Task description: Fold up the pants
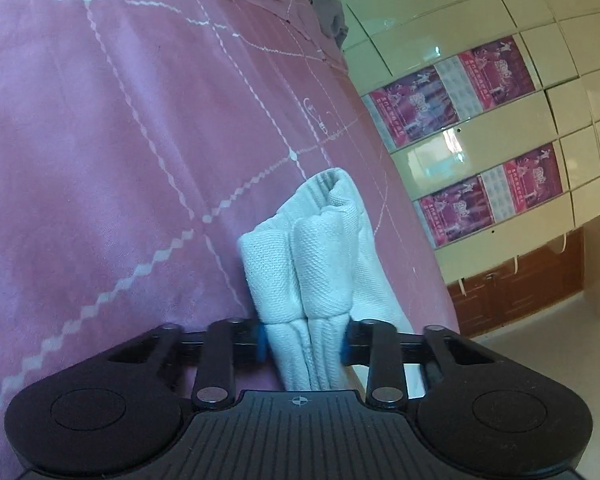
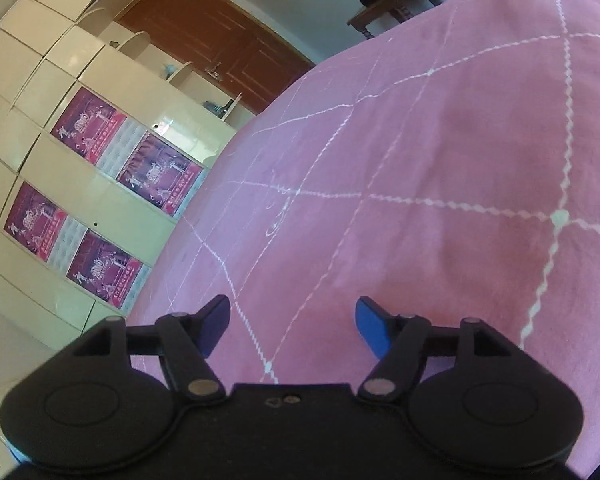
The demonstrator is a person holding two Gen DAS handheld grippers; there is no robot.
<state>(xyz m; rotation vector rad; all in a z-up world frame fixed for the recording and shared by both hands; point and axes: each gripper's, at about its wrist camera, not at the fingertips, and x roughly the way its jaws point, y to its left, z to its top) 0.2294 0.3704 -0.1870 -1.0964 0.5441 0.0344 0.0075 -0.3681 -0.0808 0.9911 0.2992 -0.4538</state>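
Closest to me, my left gripper has its blue-padded fingers pressed in from both sides on a bunched wad of the pants. The cloth is white to pale grey with a coarse woven texture, gathered into two thick rolled folds that stand side by side between the pads and rise away from me, ending in a rounded, curled-over edge. A flatter layer of the same cloth trails off to the right of the folds, and more of it runs back under the gripper body. The bundle sits over the pink bedspread, close to the bed's edge; I cannot tell whether it rests on the spread or hangs just above it.

My right gripper is spread wide, its blue fingers well apart with nothing between them, hanging over bare pink spread crossed by white zigzag stitch lines. Both cameras see the room tilted.

Past the bed edge stands a cream cabinet wall with glossy panels. Magenta posters with calendar-like grids are stuck on it in pairs; their print is too small and blurred to read. Farther off is a brown wooden door.
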